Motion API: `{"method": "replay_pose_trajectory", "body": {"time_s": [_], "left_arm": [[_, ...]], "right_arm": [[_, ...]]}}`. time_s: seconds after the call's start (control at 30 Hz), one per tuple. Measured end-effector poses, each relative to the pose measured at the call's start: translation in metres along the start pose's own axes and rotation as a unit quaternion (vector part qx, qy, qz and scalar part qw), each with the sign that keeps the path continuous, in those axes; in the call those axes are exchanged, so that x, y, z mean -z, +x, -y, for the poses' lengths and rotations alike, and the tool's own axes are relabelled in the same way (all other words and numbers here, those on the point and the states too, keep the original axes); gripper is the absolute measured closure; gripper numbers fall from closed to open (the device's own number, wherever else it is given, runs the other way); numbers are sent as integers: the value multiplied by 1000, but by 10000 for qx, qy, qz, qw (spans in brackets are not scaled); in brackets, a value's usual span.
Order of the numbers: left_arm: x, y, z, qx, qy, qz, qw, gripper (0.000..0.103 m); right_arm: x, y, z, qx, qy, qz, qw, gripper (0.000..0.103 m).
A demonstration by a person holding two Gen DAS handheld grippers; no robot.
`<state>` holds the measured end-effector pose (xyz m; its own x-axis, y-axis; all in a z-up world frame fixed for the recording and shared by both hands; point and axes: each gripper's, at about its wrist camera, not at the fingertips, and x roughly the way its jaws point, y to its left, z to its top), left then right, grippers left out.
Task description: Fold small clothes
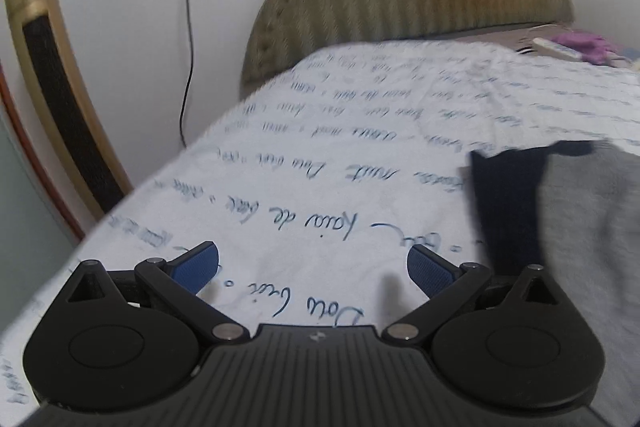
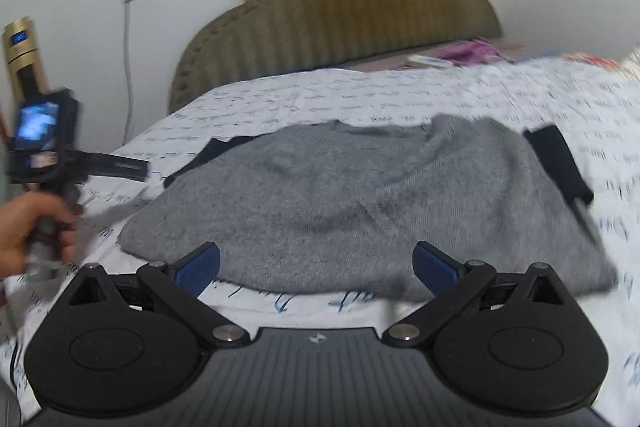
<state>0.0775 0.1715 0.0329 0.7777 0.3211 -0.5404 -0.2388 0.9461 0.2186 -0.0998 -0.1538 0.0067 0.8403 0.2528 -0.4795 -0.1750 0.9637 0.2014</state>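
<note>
A grey knitted garment (image 2: pixel 352 195) with dark navy trim (image 2: pixel 560 163) lies spread on the bed, a navy edge showing at its left. My right gripper (image 2: pixel 316 267) is open just in front of its near hem, nothing between the fingers. In the left wrist view the same garment (image 1: pixel 592 227) shows at the right edge with its navy band (image 1: pixel 508 203). My left gripper (image 1: pixel 312 267) is open over bare sheet, to the left of the garment. A hand holds the left gripper (image 2: pixel 44 155) at the far left of the right wrist view.
The bed wears a white sheet with blue handwriting print (image 1: pixel 320 147). An olive padded headboard (image 2: pixel 340 7) stands behind. A gold tower appliance (image 1: pixel 52 87) and a wall socket with a cable (image 1: pixel 188 27) are at the left. Purple items (image 2: pixel 468 51) lie near the headboard.
</note>
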Motion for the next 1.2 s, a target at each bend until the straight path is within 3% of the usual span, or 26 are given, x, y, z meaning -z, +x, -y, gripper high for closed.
{"method": "replay_pose_trajectory", "body": {"time_s": [0.1,0.17,0.3,0.4,0.5,0.73,0.83,1.03,1.2], "left_arm": [[-6,-36,-8,468,-101,155,9987,0],[-10,-50,-9,798,-224,75,9965,0],[-2,-60,2,1317,-462,-63,9902,0],[6,-68,10,1343,-315,-17,9904,0],[6,-77,7,1534,-255,109,9878,0],[-7,-69,14,1432,-400,52,9889,0],[-11,-58,24,1499,-337,-62,9881,0],[-19,-37,36,1785,-216,-176,9836,0],[-24,-30,42,1730,-159,-148,9847,0]], "right_arm": [[5,10,-10,7,61,-219,9997,0],[4,15,-21,160,-304,-326,9989,0],[1,10,-37,511,-1110,-48,9925,0],[-2,-7,-33,669,-1161,209,9908,0],[-5,-17,-12,642,-989,132,9929,0],[-23,-8,45,852,-358,183,9956,0],[-33,1,63,1222,-281,174,9920,0],[-42,14,56,988,-546,133,9935,0],[-44,26,40,881,-509,60,9948,0]]}}
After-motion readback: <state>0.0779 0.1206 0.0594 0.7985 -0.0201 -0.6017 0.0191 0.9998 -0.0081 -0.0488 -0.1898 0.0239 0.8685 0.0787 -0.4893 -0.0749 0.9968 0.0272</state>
